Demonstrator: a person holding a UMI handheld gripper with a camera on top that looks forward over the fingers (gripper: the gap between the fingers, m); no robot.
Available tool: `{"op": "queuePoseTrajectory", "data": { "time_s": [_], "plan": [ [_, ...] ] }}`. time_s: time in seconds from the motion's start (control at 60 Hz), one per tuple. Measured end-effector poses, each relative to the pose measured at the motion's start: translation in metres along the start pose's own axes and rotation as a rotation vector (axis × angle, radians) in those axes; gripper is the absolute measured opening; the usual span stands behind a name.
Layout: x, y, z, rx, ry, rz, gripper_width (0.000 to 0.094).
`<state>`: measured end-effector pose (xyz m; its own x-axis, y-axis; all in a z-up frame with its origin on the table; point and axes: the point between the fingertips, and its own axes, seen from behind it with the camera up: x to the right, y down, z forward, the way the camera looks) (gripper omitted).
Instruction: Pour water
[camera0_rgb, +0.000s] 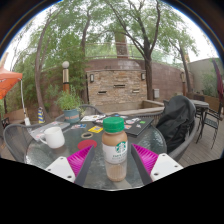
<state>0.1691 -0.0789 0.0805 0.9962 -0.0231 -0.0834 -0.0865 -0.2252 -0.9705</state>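
Gripper (113, 158) w/ pink pads (80, 160), jaws wide apart; Starbucks bottle (115, 148) upright btwn fingers, gaps both sides, resting on glass table (35, 150); white cup (55, 137) at left; backpack (177, 120) at right; trees behind.

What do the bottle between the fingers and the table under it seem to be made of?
The bottle looks like clear glass, glossy, with beige liquid showing through; its green cap is probably plastic or painted metal. The table seems to have a glass top, since it reflects and looks see-through. The gripper is open, with the bottle standing between its fingers.
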Motion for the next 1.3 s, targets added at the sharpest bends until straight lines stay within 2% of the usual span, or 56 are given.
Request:
{"op": "queuePoseTrajectory", "data": {
  "time_s": [0.067,0.117,0.133,0.183,0.233,0.267,0.283,0.333,0.35,0.383,0.483,0.567,0.633,0.717,0.817,1.0,1.083,1.2,1.233,1.3],
  "plan": [
    [-0.002,-0.012,0.02,0.046,-0.025,-0.008,0.0803],
    [-0.005,-0.02,0.032,0.085,-0.059,-0.019,0.0745],
    [-0.007,-0.022,0.035,0.096,-0.068,-0.026,0.0691],
    [-0.006,-0.019,0.042,0.092,-0.064,-0.073,0.0439],
    [-0.007,-0.021,0.042,0.125,-0.07,-0.084,0.0422],
    [-0.002,-0.015,0.067,0.128,-0.089,-0.118,0.0416],
    [-0.014,-0.02,0.048,0.126,-0.098,-0.132,0.0416],
    [-0.015,-0.02,0.057,0.125,-0.117,-0.148,0.0417],
    [-0.006,-0.015,0.082,0.129,-0.126,-0.145,0.0418],
    [-0.023,-0.022,0.051,0.125,-0.137,-0.138,0.0417],
    [-0.034,-0.021,0.057,0.124,-0.194,-0.072,0.0418],
    [-0.025,-0.019,0.06,0.068,-0.16,-0.023,0.0385],
    [-0.023,-0.018,0.06,0.034,-0.122,-0.018,0.0305],
    [-0.017,-0.02,0.061,0.002,-0.084,-0.061,0.0305],
    [-0.022,-0.056,0.067,0.022,-0.068,-0.096,0.0306],
    [-0.073,-0.131,0.101,0.02,-0.015,-0.55,0.0304],
    [-0.113,-0.138,0.119,-0.002,0.02,-0.836,0.0304],
    [-0.165,-0.118,0.151,-0.031,0.069,-1.349,0.0303],
    [-0.17,-0.117,0.158,-0.048,0.034,-1.481,0.0302],
    [-0.183,-0.101,0.169,-0.07,0.054,-1.783,0.0301]
  ]
}}
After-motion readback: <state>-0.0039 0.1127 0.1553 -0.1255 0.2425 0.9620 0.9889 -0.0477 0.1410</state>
